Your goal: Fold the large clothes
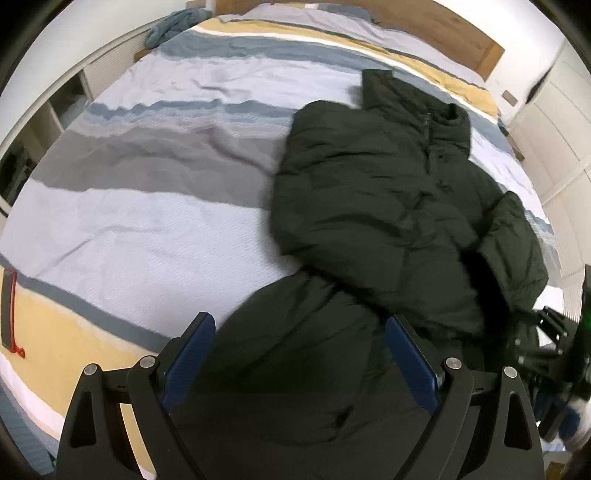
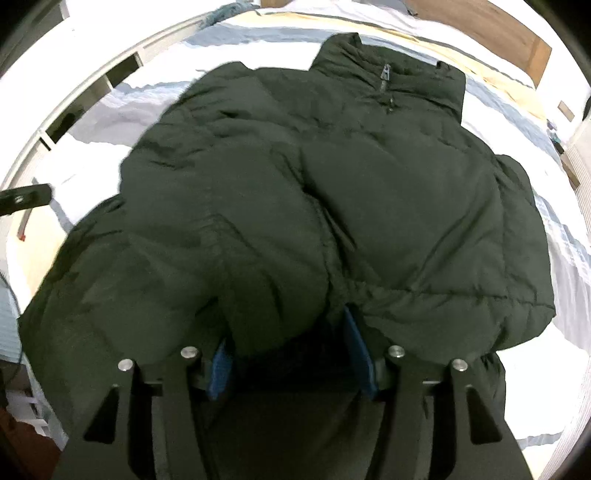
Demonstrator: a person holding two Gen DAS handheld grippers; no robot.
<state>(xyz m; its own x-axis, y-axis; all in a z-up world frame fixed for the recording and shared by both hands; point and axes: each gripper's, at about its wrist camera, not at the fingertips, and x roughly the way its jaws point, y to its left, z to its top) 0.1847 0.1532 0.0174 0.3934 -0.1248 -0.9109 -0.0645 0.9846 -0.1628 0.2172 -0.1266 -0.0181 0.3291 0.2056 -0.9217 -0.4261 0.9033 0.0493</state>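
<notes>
A dark green puffer jacket [image 1: 388, 206] lies on the striped bedspread [image 1: 129, 221], collar toward the headboard, zipper side up. My left gripper [image 1: 299, 328] is open, its blue pads spread over the jacket's near left part, holding nothing. In the right wrist view the jacket [image 2: 332, 192] fills the frame, collar [image 2: 388, 77] at the top. My right gripper [image 2: 288, 332] has its jaws apart with jacket fabric bulging over and between the blue pads; the fingertips are hidden under the fabric. The right gripper's body shows in the left wrist view [image 1: 554, 354].
The bed has a wooden headboard [image 1: 461, 33] at the far end. A blue cloth [image 1: 173, 26] lies at the far left corner. White shelving [image 1: 55, 110] runs along the left side and white cabinets [image 1: 554, 140] along the right. A dark strip with red cord [image 1: 9, 314] lies near the left edge.
</notes>
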